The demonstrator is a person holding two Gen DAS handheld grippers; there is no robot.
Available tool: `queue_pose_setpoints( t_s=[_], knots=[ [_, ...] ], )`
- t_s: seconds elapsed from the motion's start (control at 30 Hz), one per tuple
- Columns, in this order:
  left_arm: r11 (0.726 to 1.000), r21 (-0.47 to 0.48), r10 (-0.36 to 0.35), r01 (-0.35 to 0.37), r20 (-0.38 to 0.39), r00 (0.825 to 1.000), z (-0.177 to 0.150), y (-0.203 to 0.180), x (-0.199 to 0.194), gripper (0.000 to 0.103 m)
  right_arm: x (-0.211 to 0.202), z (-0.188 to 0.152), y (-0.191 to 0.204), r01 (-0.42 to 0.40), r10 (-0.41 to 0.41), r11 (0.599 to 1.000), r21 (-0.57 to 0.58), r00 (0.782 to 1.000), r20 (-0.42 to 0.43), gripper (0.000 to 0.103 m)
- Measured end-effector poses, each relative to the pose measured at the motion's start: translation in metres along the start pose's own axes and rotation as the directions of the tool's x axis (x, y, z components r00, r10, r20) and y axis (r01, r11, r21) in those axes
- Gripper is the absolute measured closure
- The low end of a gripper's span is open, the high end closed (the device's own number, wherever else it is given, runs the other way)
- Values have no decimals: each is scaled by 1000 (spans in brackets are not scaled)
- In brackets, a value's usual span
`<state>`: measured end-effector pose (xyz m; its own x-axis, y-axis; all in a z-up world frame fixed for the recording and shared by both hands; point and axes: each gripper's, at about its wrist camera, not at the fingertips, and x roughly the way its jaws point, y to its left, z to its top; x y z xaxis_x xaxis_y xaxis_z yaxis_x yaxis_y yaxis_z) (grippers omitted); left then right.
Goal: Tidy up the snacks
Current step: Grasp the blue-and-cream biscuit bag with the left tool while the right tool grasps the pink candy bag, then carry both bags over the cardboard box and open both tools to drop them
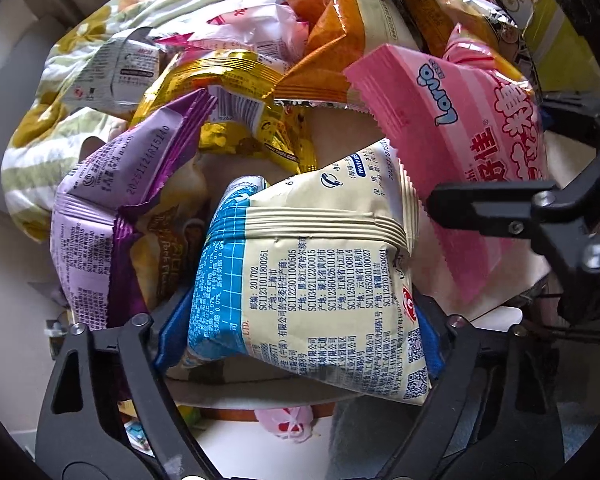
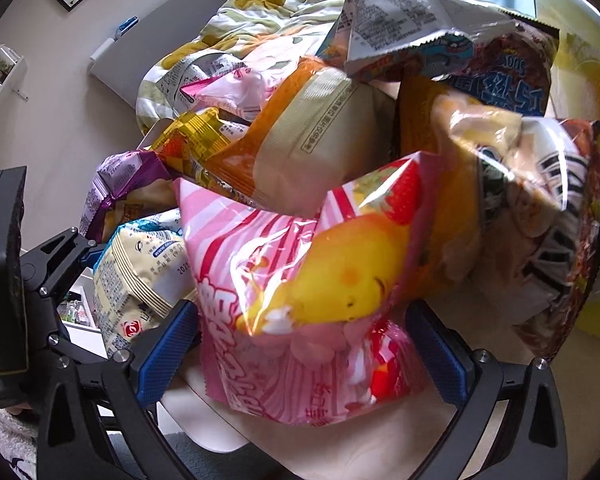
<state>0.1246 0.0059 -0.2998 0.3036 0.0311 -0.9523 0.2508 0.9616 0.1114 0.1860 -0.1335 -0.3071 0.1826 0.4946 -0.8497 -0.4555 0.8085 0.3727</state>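
Snacks, assorted, heaped loose on a pale surface beside a flowered quilt (image 2: 260, 12). We hold the left tool (image 1: 296, 320) closed around a cream-and-blue packet (image 1: 312, 280), its blue pads pressing the puffy sides, likely to lift it clear for sorting. We hold the right tool (image 2: 304, 344) spread wide around a pink striped bag (image 2: 300, 300); whether the pads touch it, we cannot tell. Wrappers are glossy, crinkled film with serrated, crimped seams; a purple packet (image 1: 100, 216) and a gold foil packet (image 1: 236, 92) lie behind.
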Motion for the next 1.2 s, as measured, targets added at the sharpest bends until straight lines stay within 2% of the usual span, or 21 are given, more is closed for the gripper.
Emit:
queue_pose_setpoints(
  t_s=[0.03, 0.13, 0.17, 0.27, 0.5, 0.7, 0.9, 1.07, 1.2],
  knots=[
    [1000, -4, -2, 2, 0, 1000, 0, 2, -1, 21, 2, 0, 1, 3, -3, 1000, -1, 1000, -5, 0],
    [1000, -18, -11, 11, 0, 1000, -1, 5, -3, 23, 4, -1, 5, 16, -16, 1000, -26, 1000, -9, 11],
    [1000, -24, -15, 15, 3, 1000, -2, 7, -4, 24, 3, -1, 6, 17, -18, 999, -28, 1000, -12, 20],
    [999, -25, -28, 28, 10, 1000, -1, 13, -8, 27, 1, -4, 8, 44, -45, 999, -22, 999, -14, 26],
    [997, -25, -65, 66, 53, 996, 6, 16, -26, 28, -22, -12, 12, 60, -61, 998, 27, 998, 22, 27],
    [994, -11, -105, 107, 106, 989, 15, 17, -57, 28, -52, -11, 15, 90, -94, 994, 61, 994, 61, 27],
    [986, 0, -165, 169, 208, 964, 26, 7, -105, 28, -103, -1, 22, 150, -163, 983, 105, 979, 126, 27],
    [980, 59, -197, 188, 303, 932, 61, -8, -142, 28, -152, 12, 17, 210, -240, 965, 158, 949, 204, 27],
    [979, 85, -206, 187, 362, 909, 105, -22, -163, 28, -185, 25, -3, 240, -287, 950, 199, 924, 253, 27]
  ],
)
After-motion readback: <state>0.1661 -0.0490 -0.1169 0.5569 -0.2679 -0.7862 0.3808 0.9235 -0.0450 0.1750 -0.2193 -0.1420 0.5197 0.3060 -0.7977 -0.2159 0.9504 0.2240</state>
